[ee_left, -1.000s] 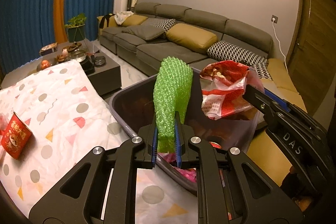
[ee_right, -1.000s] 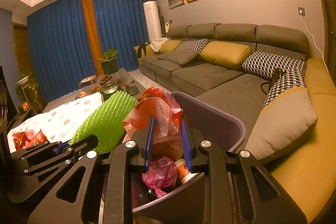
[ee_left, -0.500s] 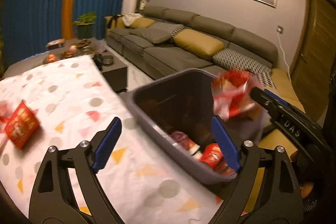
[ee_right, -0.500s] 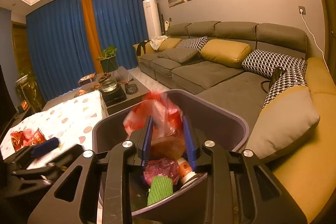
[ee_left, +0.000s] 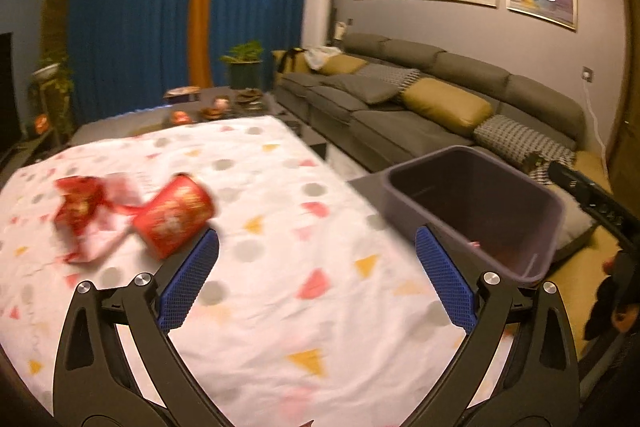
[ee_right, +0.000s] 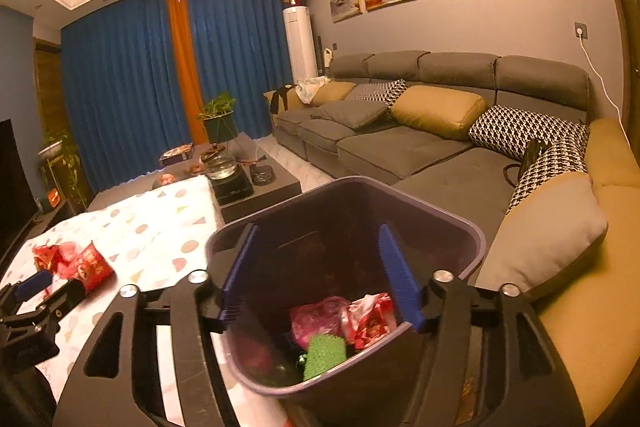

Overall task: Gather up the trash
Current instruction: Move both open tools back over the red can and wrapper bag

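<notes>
A dark purple bin (ee_right: 472,239) stands by the table's right edge, and the left wrist view shows the bin (ee_left: 472,203) too. In it lie a green foam net (ee_right: 324,351), a red-and-white bag (ee_right: 372,319) and a pink bag (ee_right: 316,319). My right gripper (ee_right: 318,267) hovers over the bin, jaws opening with nothing between them. My left gripper (ee_left: 316,279) is over the patterned tablecloth (ee_left: 280,227), its jaws still opening wide and empty. Just beyond its left pad lie a red packet (ee_left: 174,217) and a crumpled red-and-white wrapper (ee_left: 86,215).
A grey sofa (ee_right: 400,147) with yellow and patterned cushions runs along the right, and one cushion (ee_right: 552,239) touches the bin. A dark coffee table (ee_right: 256,183) with a glass kettle stands past the tablecloth. Blue curtains and a potted plant (ee_right: 218,115) are at the back.
My left gripper released the green foam net into the bin, opened wide and swung left over the table. My right gripper opened and the red bag fell into the bin.
</notes>
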`<state>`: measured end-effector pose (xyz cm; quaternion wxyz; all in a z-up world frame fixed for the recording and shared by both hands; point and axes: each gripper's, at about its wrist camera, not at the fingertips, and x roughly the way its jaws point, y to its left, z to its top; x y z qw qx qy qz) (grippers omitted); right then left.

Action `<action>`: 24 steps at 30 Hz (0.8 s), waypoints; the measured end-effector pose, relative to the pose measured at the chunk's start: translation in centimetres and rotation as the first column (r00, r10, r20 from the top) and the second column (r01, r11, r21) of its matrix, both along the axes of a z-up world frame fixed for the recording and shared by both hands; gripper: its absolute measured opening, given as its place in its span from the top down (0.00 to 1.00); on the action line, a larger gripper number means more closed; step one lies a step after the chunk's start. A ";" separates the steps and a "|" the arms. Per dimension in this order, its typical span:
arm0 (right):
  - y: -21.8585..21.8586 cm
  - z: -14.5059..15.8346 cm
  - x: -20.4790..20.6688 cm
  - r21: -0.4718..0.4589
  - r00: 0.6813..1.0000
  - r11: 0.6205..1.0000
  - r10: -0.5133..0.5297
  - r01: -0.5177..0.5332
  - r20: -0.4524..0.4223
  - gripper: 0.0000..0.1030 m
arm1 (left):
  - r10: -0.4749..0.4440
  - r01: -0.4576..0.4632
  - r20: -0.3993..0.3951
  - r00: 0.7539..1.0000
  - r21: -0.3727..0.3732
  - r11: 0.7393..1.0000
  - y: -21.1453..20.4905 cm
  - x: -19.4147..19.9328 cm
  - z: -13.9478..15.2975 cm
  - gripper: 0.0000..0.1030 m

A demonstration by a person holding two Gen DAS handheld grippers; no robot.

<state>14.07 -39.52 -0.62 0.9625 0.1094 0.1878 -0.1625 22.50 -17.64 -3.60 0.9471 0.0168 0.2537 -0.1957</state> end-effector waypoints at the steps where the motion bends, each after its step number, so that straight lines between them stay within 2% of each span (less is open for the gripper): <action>1: 0.4 0.0 -0.1 -0.001 1.000 1.000 0.006 -0.006 0.001 0.36 | 0.022 -0.022 0.004 1.000 0.004 1.000 0.8 -0.1 0.1 0.06; 8: 4.3 0.5 -0.1 -0.010 0.997 0.997 0.073 -0.073 0.001 0.28 | 0.190 -0.191 0.009 0.982 0.013 0.982 7.6 -0.3 0.4 0.06; 14: 8.5 0.3 1.0 -0.018 0.988 0.988 0.153 -0.153 -0.018 0.27 | 0.296 -0.297 0.020 0.955 0.029 0.954 12.5 -0.3 0.6 0.06; 24: 16.4 -0.5 4.7 -0.046 0.962 0.962 0.264 -0.268 -0.074 0.26 | 0.423 -0.423 0.014 0.906 0.004 0.906 20.2 0.5 0.5 0.06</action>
